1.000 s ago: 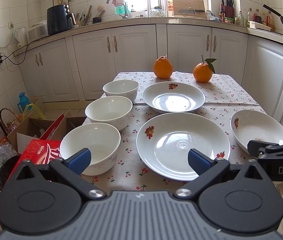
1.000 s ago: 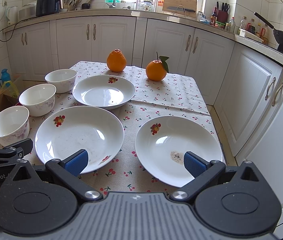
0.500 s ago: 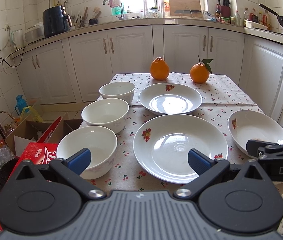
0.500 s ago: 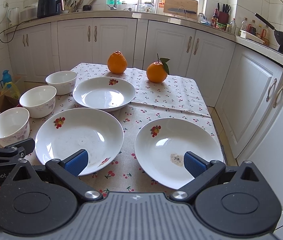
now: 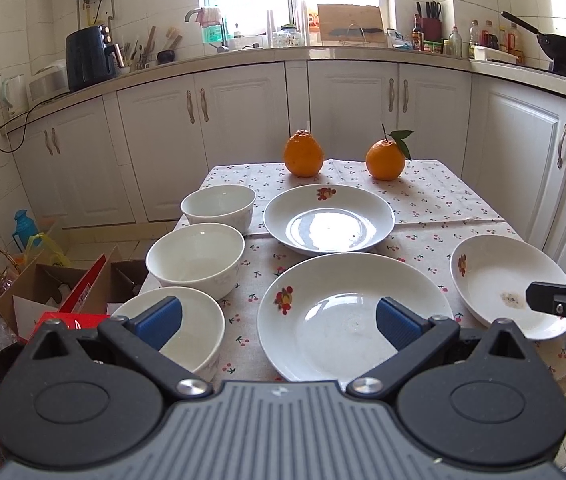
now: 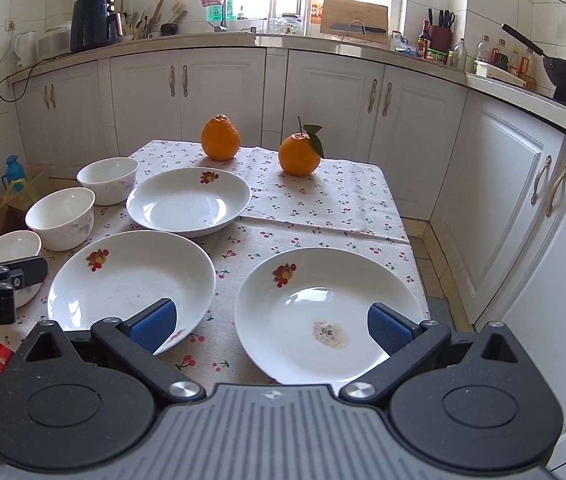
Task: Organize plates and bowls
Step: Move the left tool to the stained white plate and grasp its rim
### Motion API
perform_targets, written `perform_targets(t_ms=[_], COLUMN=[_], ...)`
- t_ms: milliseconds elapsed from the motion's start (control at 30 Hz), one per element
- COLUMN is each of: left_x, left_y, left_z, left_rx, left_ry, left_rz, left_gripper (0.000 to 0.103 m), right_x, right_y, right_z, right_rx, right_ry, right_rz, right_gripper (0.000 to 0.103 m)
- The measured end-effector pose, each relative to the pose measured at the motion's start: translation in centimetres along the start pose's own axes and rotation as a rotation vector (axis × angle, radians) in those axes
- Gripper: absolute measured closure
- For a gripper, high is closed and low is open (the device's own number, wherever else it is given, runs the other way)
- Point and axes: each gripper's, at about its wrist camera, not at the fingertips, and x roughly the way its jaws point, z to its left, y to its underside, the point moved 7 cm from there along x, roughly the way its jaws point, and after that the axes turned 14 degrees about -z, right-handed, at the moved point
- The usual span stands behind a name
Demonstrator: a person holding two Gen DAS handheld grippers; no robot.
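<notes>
Three white bowls line the table's left side: near bowl [image 5: 187, 324], middle bowl [image 5: 197, 260], far bowl [image 5: 219, 206]. Three white plates with a fruit motif lie on the cloth: a large near plate [image 5: 347, 316], a far plate [image 5: 329, 218] and a right plate [image 6: 323, 316] with a brown stain. My left gripper [image 5: 279, 322] is open above the near edge, between the near bowl and the large plate. My right gripper [image 6: 271, 326] is open over the near edge, its right fingertip [image 6: 387, 326] above the stained plate. Neither holds anything.
Two oranges [image 5: 303, 154] [image 5: 385, 159] stand at the table's far end on the cherry-print cloth [image 5: 435, 200]. White cabinets [image 6: 503, 208] close in on the right and back. Cardboard boxes and a red carton [image 5: 67, 292] sit on the floor to the left.
Both grippers have risen and drawn back a little, so the table sits lower and farther in each view. Their fingers stay open and no dish has moved.
</notes>
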Motion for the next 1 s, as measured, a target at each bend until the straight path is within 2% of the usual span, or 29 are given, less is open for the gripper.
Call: perform_targets(t_ms=[167,367,700,833,1000], left_x=[1.4,3.0,5.7,6.2,7.3], left_y=[-0.1,-0.4,0.0,-0.3,-0.4], left_z=[-0.4,-1.8,-4.5,-5.7,-7.4], left_rx=[-0.003,0.04,-0.003,-0.047,-0.02], left_ry=[0.032,0.062,0.201,0.298,0.332], left_rz=[0.01,0.009,0.066,0.078,0.102], left_gripper=[0.001,0.001,0.001,0.001,0.001], right_x=[0.4,0.9,2.9,4.1,5.3], right_y=[1.2,3.3,7.7,8.6,9.3], right_z=[-3.1,-5.4,-6.5,-7.0,-7.2], right_rx=[0.02,-0.009,0.032,0.031,0.041], right_ry=[0.026,0.028,-0.061,-0.059,-0.092], right_rz=[0.031,0.076,0.177,0.204,0.228], right_gripper=[0.0,0.0,0.0,0.0,0.0])
